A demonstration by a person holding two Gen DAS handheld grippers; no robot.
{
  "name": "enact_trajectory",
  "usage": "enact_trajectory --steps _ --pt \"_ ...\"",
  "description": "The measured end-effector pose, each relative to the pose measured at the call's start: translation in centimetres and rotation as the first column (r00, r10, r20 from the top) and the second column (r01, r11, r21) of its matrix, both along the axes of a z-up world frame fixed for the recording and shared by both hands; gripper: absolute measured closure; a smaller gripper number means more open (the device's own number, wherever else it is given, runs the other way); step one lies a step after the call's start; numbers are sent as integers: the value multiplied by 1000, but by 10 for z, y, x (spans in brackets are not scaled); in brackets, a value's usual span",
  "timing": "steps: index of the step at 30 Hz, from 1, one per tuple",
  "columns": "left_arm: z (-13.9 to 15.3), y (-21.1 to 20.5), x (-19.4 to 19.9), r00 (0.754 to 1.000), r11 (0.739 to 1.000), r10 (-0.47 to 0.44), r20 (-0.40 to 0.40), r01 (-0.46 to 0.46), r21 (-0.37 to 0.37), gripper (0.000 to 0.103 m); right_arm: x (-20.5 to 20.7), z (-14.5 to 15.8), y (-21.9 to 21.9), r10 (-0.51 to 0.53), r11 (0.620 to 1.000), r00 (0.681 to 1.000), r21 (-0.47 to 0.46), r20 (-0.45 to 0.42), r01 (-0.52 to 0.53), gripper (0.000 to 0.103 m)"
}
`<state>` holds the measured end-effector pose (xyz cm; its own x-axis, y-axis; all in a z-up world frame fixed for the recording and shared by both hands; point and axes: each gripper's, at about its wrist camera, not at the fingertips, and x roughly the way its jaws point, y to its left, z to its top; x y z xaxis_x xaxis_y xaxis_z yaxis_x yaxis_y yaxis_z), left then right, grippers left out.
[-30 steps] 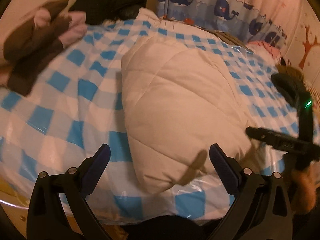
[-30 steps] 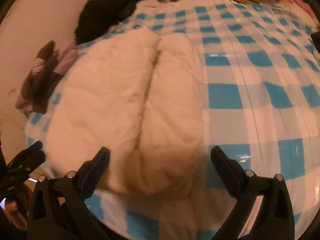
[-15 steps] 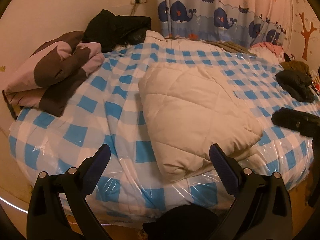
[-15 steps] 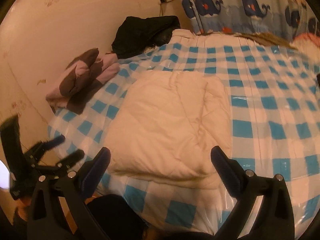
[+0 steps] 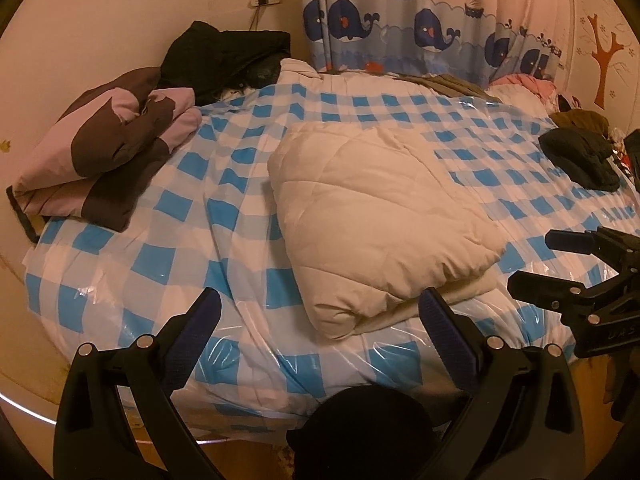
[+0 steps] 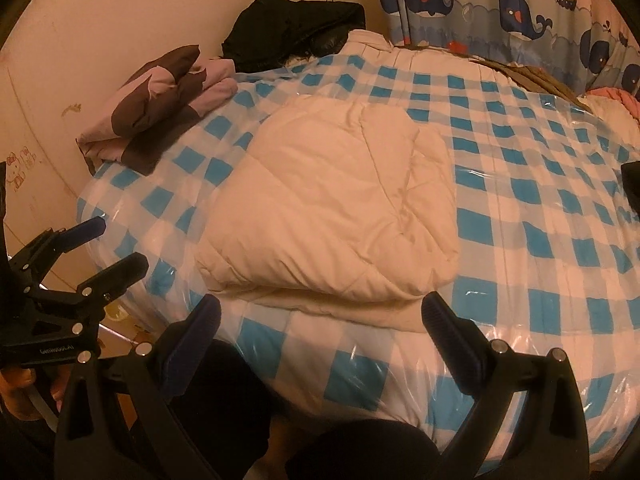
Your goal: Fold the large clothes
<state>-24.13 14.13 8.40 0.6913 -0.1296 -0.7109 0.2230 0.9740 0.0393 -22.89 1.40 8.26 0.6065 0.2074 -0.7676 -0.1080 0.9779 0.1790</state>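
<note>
A: Item: cream quilted garment (image 5: 380,220), folded, mid-bed (image 5: 168,264). Change?
B: Both grippers, left gripper (image 5: 320,316) and right gripper (image 6: 320,320), have withdrawn; fingers apart, empty. Fold judged complete.

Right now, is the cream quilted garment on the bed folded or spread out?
Folded. The cream quilted garment lies as a compact block, its near edge showing stacked layers, on the checked bed cover; neither tool touches it.

Folded cream coat (image 5: 376,220) lies on checked bed (image 5: 168,264); left tool (image 5: 320,316) gapes empty.
</note>
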Motion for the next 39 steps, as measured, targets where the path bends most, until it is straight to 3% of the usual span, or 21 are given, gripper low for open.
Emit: enact_trajectory --steps 39 --pt "1 1 -1 1000 1000 -12 6 12 7 8 -5 -6 9 26 1000 999 13 -19 -25 7"
